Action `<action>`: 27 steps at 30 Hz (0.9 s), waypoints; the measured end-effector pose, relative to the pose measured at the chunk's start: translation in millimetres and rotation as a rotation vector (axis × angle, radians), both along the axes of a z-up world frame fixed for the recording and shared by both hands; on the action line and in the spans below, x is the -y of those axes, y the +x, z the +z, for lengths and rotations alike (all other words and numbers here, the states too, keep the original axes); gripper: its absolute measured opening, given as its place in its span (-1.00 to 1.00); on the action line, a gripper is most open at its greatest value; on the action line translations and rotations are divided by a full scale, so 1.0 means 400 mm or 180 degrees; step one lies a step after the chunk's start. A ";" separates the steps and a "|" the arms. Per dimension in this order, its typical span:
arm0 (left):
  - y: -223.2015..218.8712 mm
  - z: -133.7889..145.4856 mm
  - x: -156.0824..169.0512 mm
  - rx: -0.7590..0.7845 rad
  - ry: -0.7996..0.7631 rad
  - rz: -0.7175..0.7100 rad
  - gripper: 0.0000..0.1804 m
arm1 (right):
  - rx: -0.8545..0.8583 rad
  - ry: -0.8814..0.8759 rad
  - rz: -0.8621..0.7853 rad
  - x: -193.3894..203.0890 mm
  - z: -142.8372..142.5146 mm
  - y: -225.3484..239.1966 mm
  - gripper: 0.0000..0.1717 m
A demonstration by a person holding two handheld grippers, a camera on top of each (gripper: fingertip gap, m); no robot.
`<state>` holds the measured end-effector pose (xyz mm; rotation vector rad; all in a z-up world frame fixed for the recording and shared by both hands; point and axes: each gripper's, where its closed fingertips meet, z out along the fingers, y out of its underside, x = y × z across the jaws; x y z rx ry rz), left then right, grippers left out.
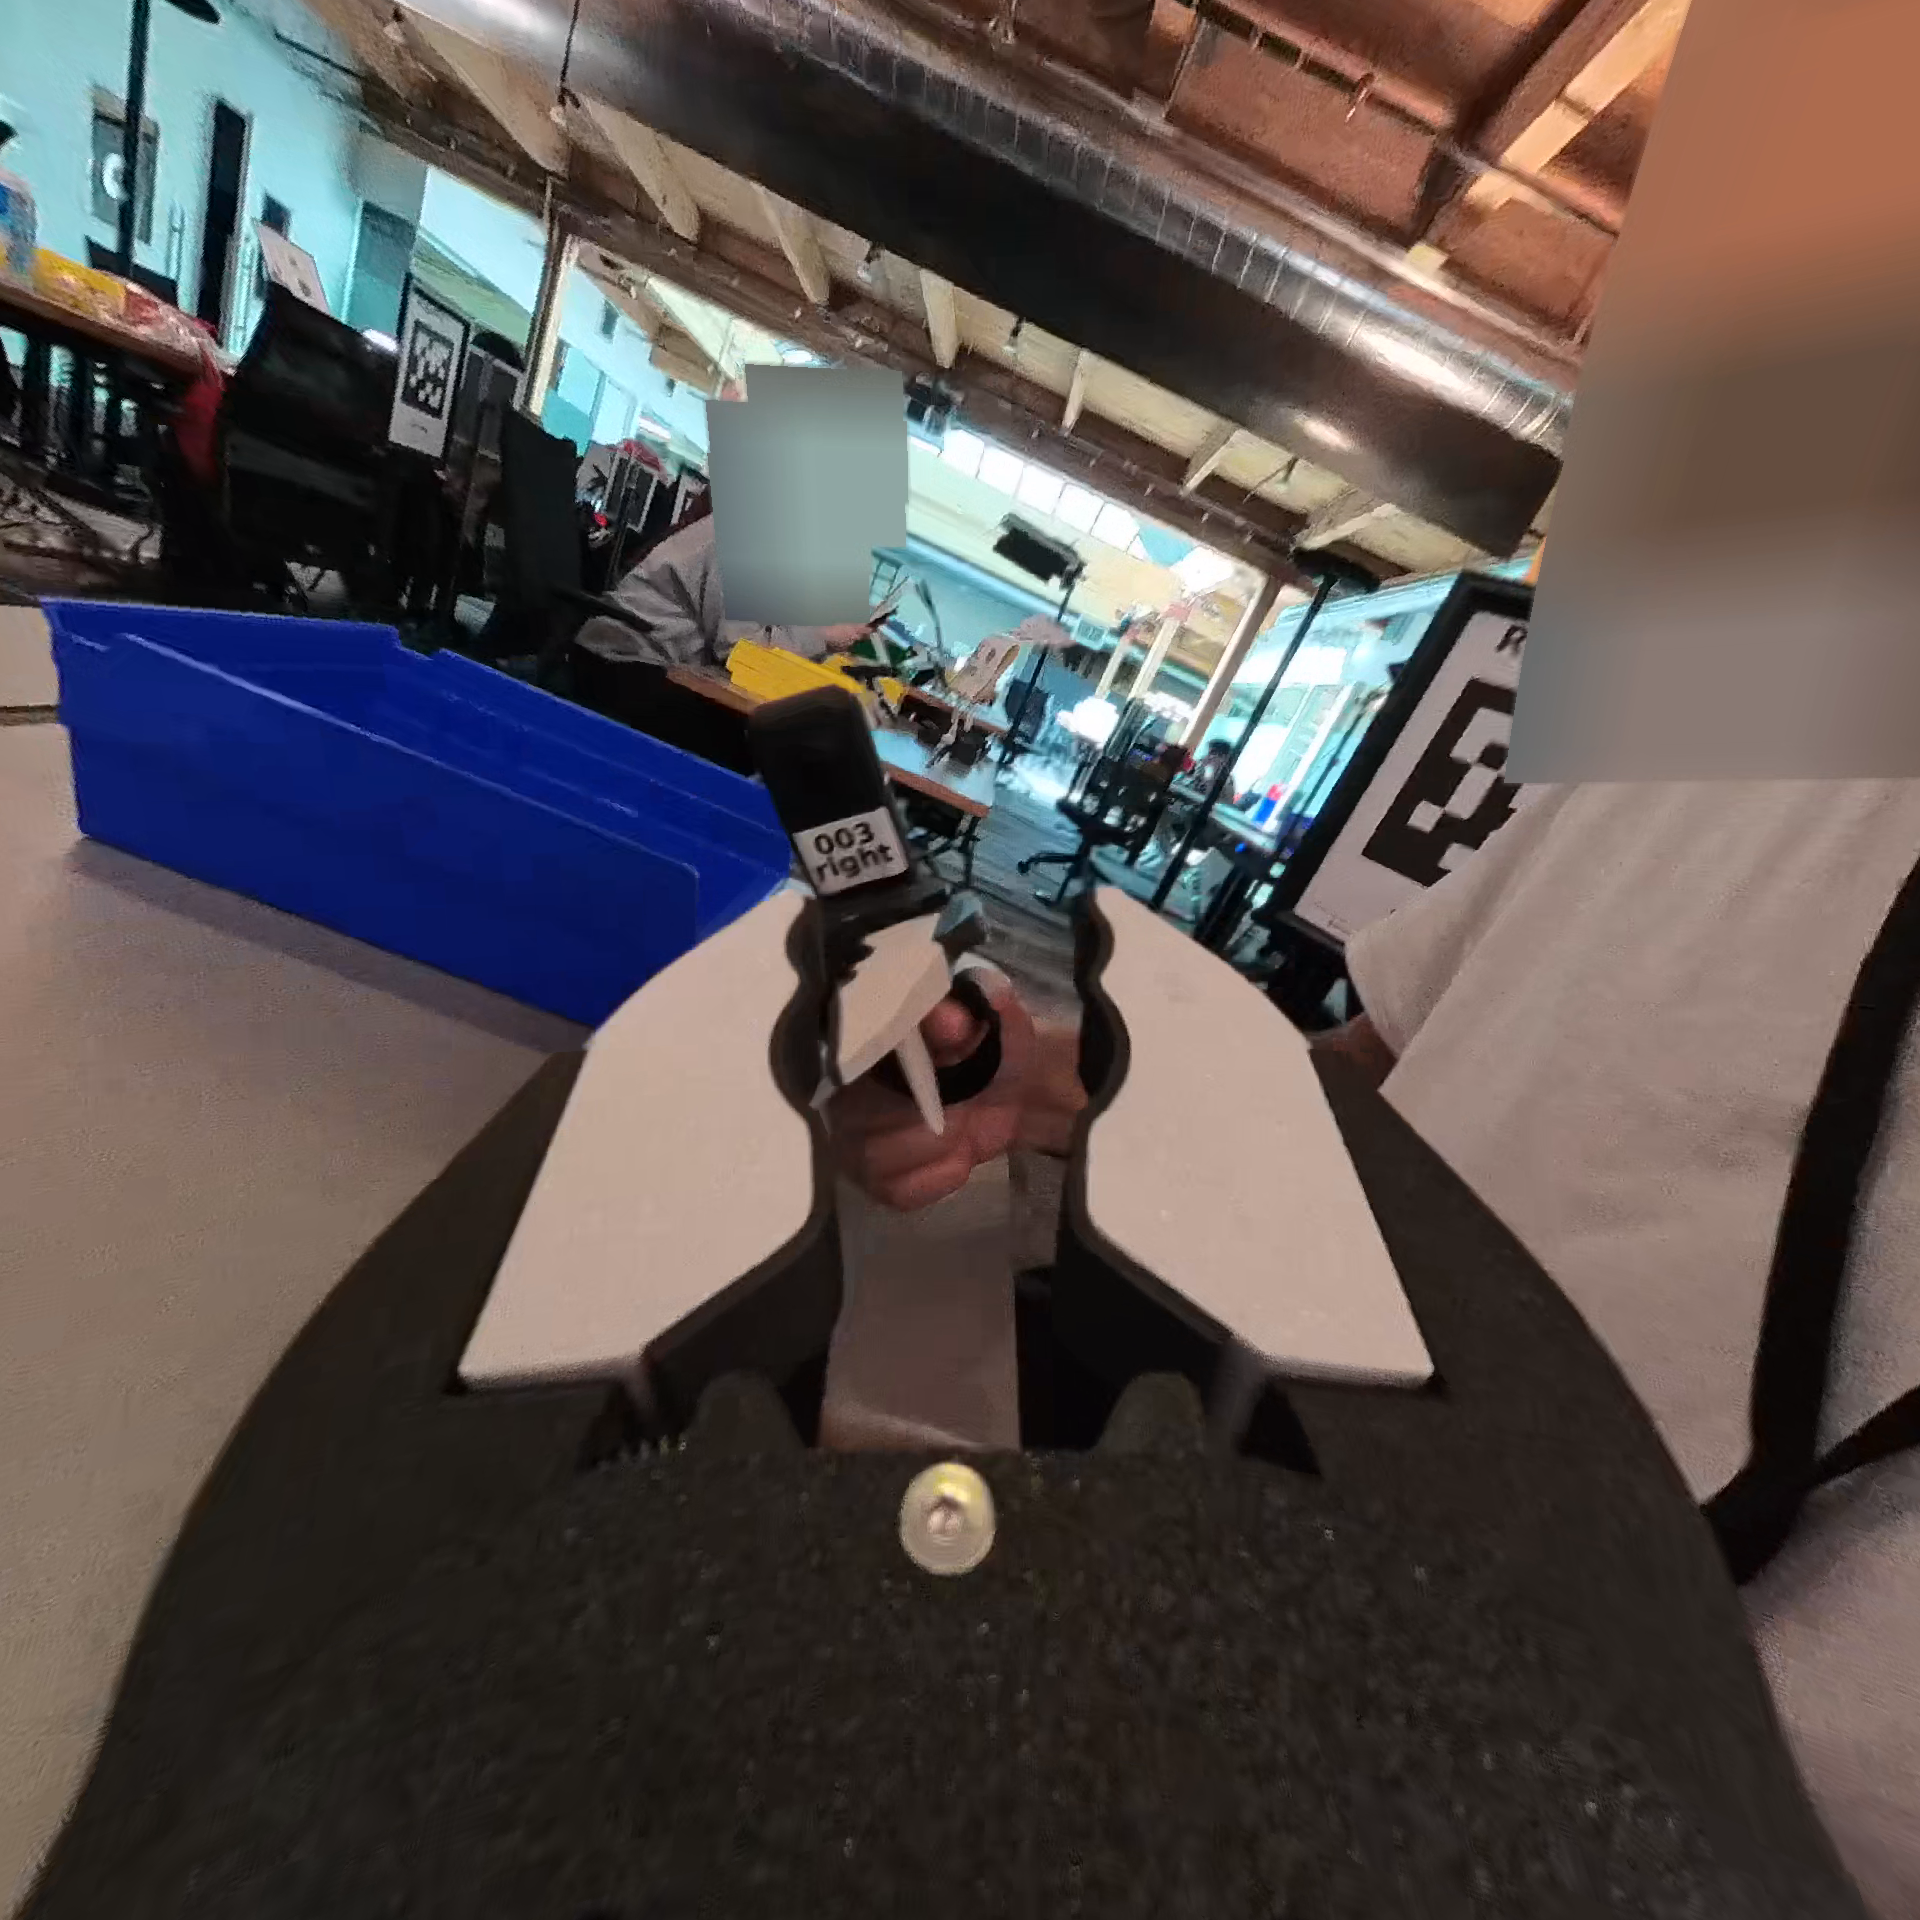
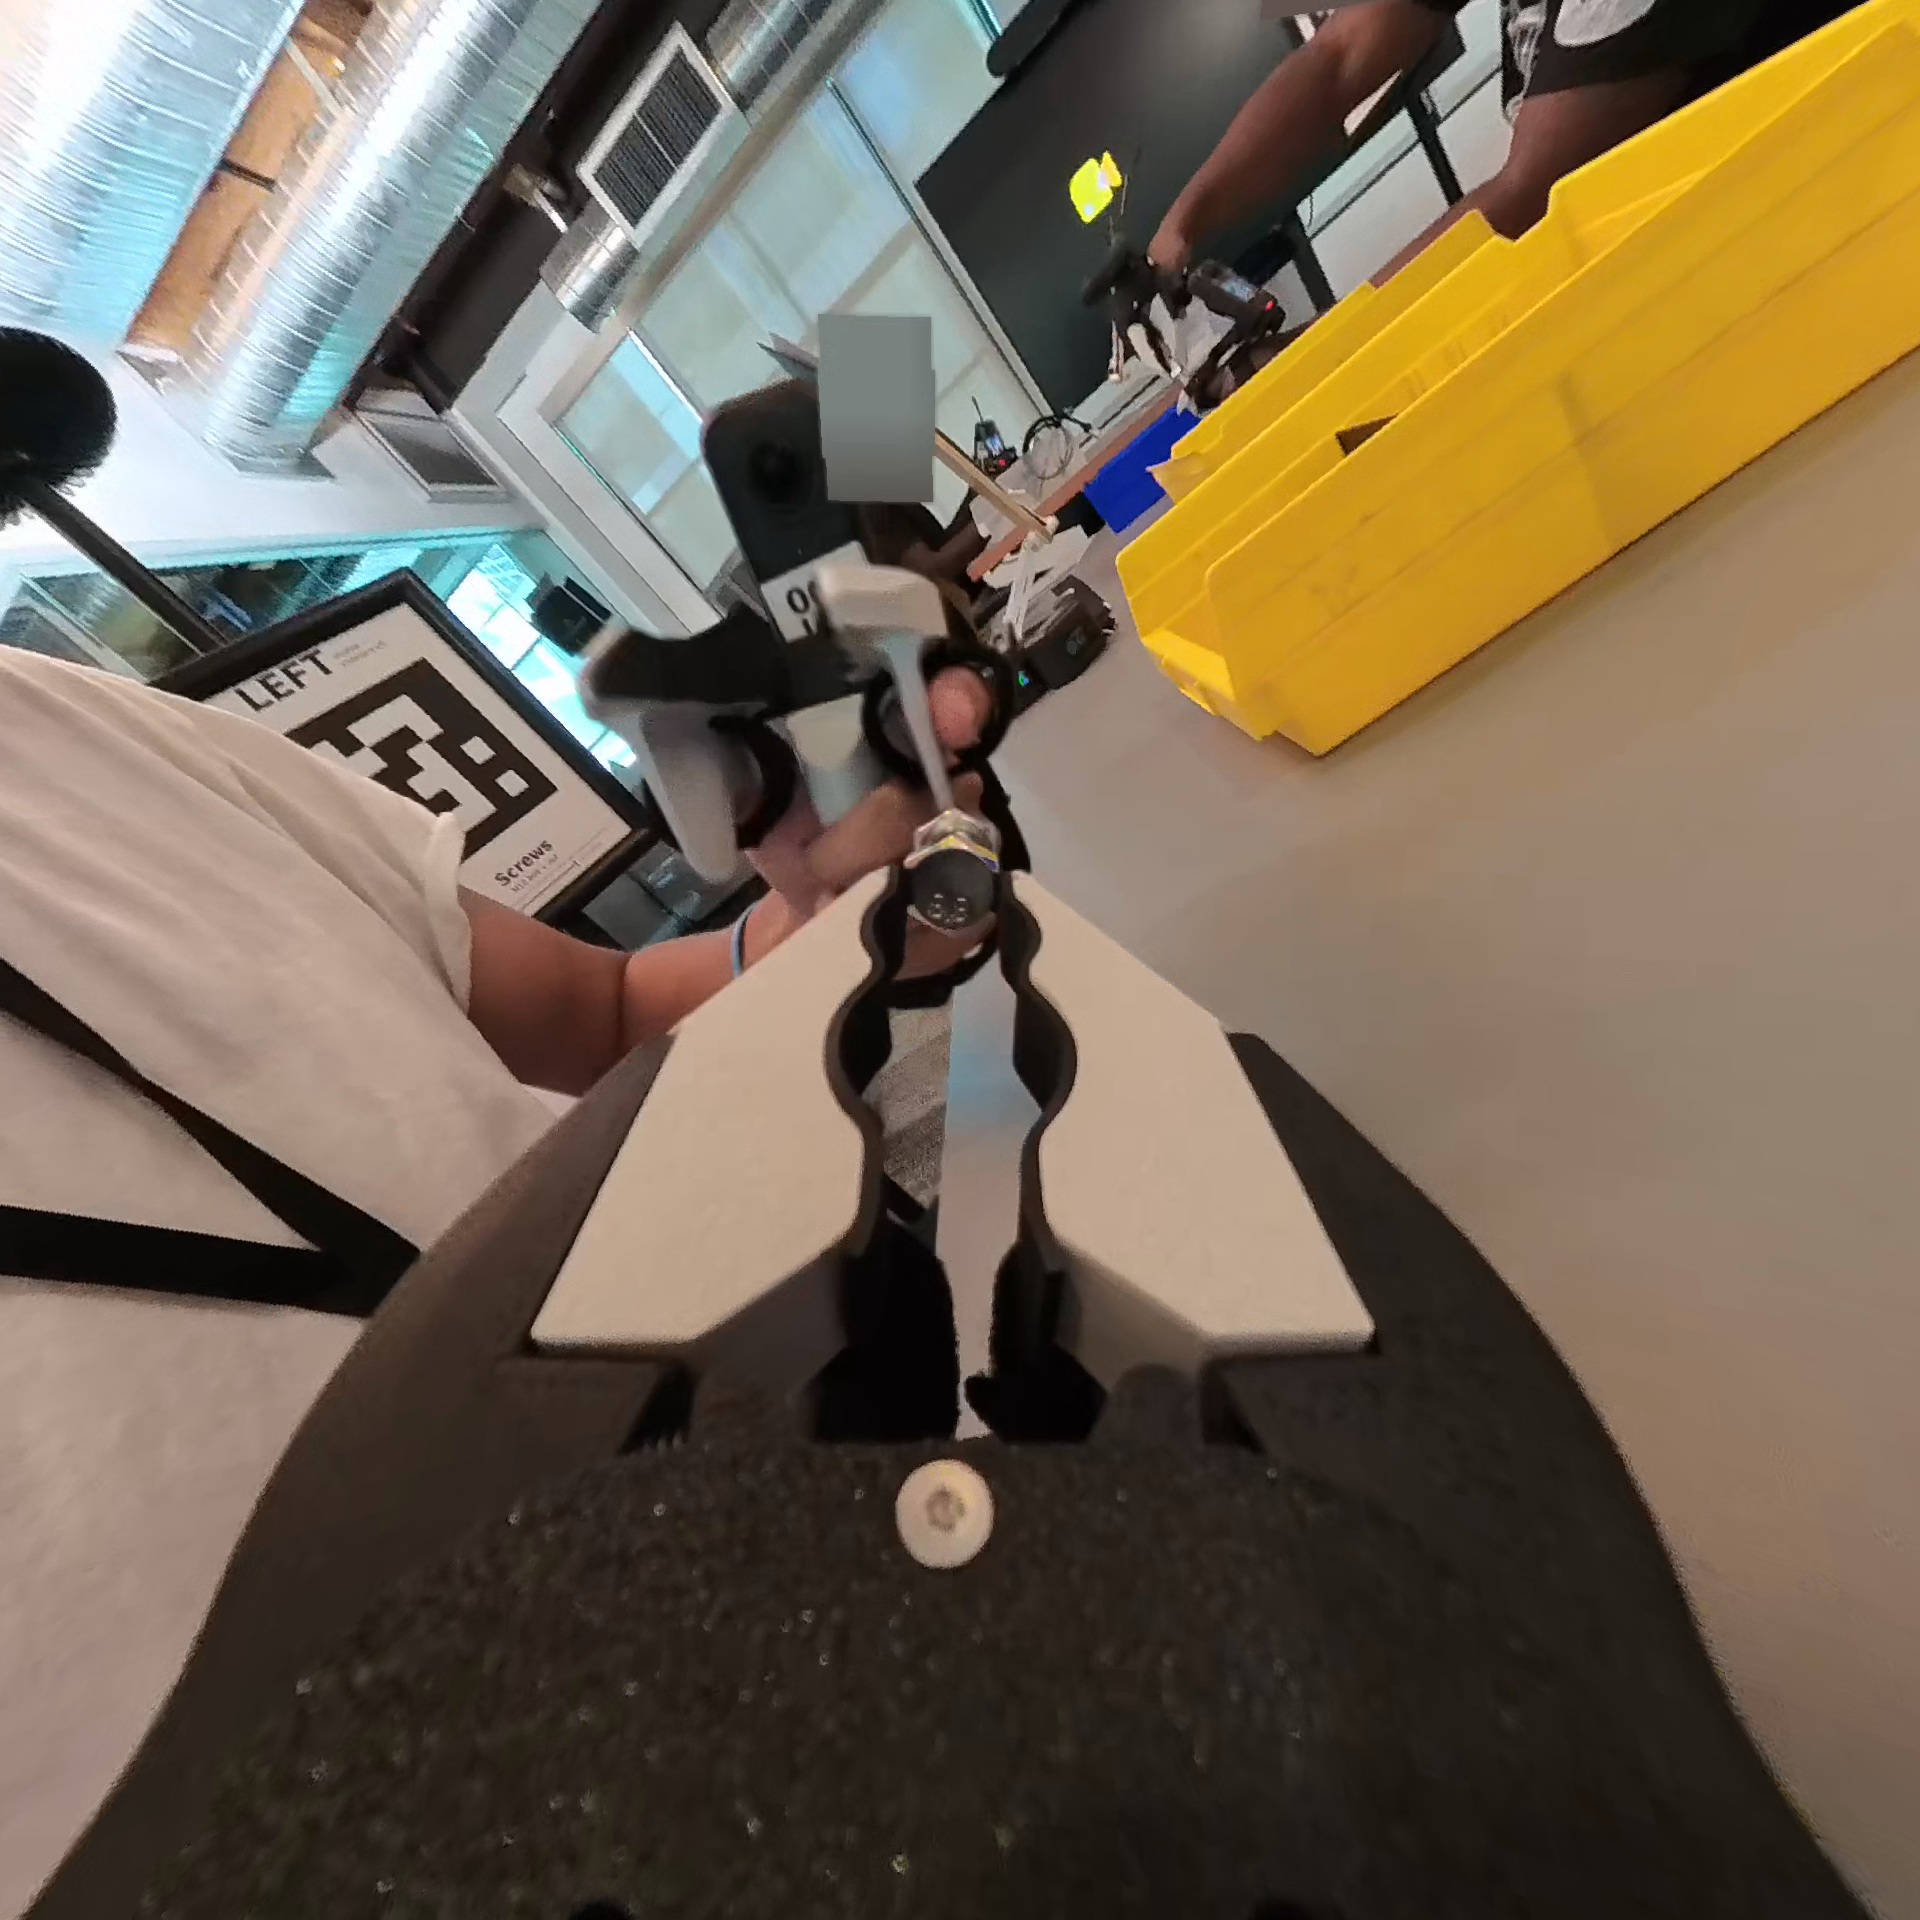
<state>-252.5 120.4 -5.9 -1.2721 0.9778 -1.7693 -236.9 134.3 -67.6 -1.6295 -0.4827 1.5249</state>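
In the left wrist view, the left gripper (image 1: 940,966) is seen nearest, its fingers (image 1: 717,1049) spread apart on nothing; the other gripper faces it, a blue bin (image 1: 395,790) beside on the table (image 1: 208,1091).

In the right wrist view, the right gripper (image 2: 951,914) is clamped at its tips on a steel bolt (image 2: 951,894) with a nut. A steady, aligned hold is judged best. A yellow bin (image 2: 1507,468) lies well apart.
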 end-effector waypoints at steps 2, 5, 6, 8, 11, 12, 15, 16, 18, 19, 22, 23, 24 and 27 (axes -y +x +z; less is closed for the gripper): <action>0.011 -0.051 -0.015 -0.0351 0.0096 0.0126 -0.46 | -0.0030 0.0021 -0.0024 -0.005 0.007 0.005 -0.80; 0.037 -0.157 -0.018 -0.0925 0.0078 0.0127 -0.43 | -0.0083 0.0039 -0.0051 -0.008 0.016 0.009 -0.80; 0.044 -0.169 -0.005 -0.0987 0.0082 0.0049 -0.45 | -0.0049 0.0029 -0.0062 -0.010 0.011 0.008 -0.80; 0.047 -0.137 0.008 -0.0816 0.0097 0.0016 -0.39 | -0.0045 0.0031 -0.0028 -0.005 0.009 0.006 -0.80; 0.012 -0.020 0.015 -0.0130 0.0071 -0.0090 -0.54 | 0.0124 0.0039 -0.0040 -0.004 -0.012 -0.003 -0.80; 0.004 -0.003 0.009 -0.0056 0.0077 -0.0044 -0.52 | 0.0067 0.0015 0.0000 -0.001 -0.008 -0.004 -0.80; 0.011 -0.053 -0.022 -0.0364 0.0162 0.0165 -0.48 | -0.0061 0.0037 -0.0033 -0.006 0.012 0.006 -0.80; 0.018 -0.088 -0.028 -0.0549 0.0163 0.0198 -0.46 | -0.0094 0.0053 -0.0055 -0.009 0.019 0.010 -0.80; 0.031 -0.145 -0.023 -0.0844 0.0189 0.0174 -0.45 | -0.0160 0.0045 -0.0077 -0.012 0.027 0.016 -0.80; 0.036 -0.148 -0.013 -0.0857 0.0201 0.0129 -0.46 | -0.0127 0.0036 -0.0087 -0.013 0.022 0.016 -0.81; 0.033 -0.075 0.012 -0.0460 0.0208 0.0023 -0.62 | -0.0028 0.0006 -0.0067 -0.011 0.005 0.010 -0.80; 0.017 -0.027 0.021 -0.0165 0.0161 -0.0050 -0.59 | 0.0064 0.0014 -0.0080 -0.012 -0.007 0.006 -0.80; 0.003 0.010 0.018 0.0036 0.0108 -0.0035 -0.52 | 0.0088 0.0008 -0.0049 -0.009 -0.011 0.002 -0.80; -0.013 0.005 -0.010 -0.0083 0.0152 0.0168 -0.44 | 0.0041 0.0028 -0.0056 -0.009 0.001 0.006 -0.80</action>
